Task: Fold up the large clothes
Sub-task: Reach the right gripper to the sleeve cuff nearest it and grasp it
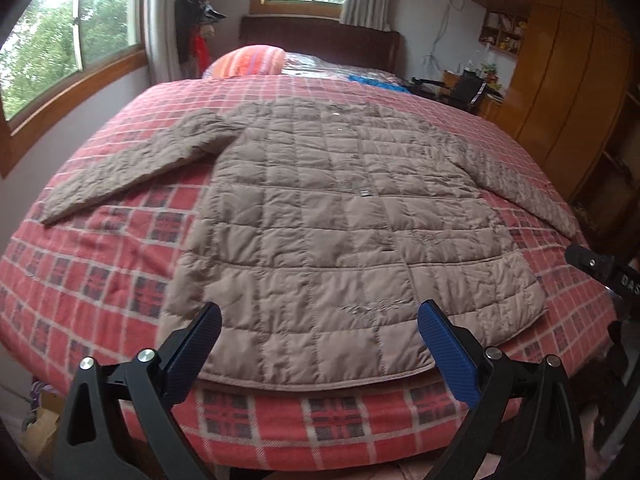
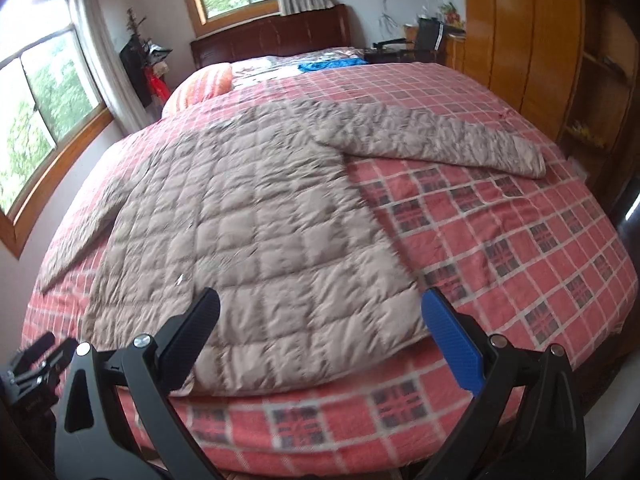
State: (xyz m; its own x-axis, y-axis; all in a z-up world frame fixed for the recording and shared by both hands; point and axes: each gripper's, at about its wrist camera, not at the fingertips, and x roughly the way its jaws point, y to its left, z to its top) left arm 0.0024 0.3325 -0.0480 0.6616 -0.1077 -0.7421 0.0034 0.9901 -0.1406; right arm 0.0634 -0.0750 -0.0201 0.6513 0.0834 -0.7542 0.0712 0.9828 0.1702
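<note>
Claws both spread wide, empty: left claw (image 1: 320, 344) and right claw (image 2: 320, 332) hovered near the hem of the quilted jacket (image 1: 320, 216), which lay flat, sleeves spread, on the red plaid bed (image 1: 100, 272).

Jacket hem (image 1: 320, 376): in the left wrist view its corners slip behind the two fingers (image 1: 448, 356) at 6 o'clock, hidden there.
Jacket's far sleeve (image 2: 76, 240): in the right wrist view it's smeared by blur at 9 o'clock, cuff end hard to make out.
Other gripper (image 1: 600, 272): only a black piece pokes in at 3 o'clock, cut by the edge; can't tell how its fingers stand.
Shelf items (image 1: 506, 36): at 1 o'clock, too small to tell apart.
Blue cloth (image 2: 332, 65): at 12 o'clock, too far to identify.
Blanket (image 2: 320, 420): front edge blurred at 6 o'clock.
</note>
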